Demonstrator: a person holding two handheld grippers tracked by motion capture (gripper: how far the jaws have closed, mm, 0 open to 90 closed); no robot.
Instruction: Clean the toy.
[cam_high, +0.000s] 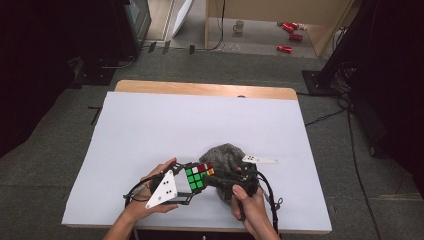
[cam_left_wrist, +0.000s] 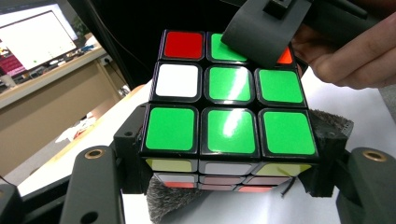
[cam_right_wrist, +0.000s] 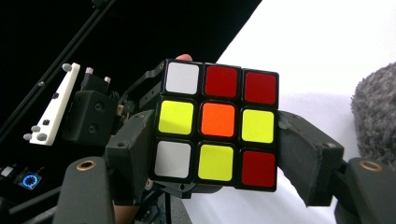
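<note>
Currently the multicoloured plastic puzzle cube (cam_high: 198, 176) is clamped by both the left gripper (cam_left_wrist: 224, 184) and the right gripper (cam_right_wrist: 219, 156) — a twisted layer could be jammed or slipped toward six o'clock.

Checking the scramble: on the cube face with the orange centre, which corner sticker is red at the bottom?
The bottom-right sticker; the bottom-left corner is white.

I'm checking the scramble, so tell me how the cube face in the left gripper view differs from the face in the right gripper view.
On the cube, the left gripper view's face is mostly green, with one white and one red sticker; the right gripper view's face mixes yellow, red and white. Centres differ: green against orange. The other tool's jaw overlaps the green face's top corner, while the mixed face is unobstructed. Both faces are unsolved, with tool jaws at either side.
</note>
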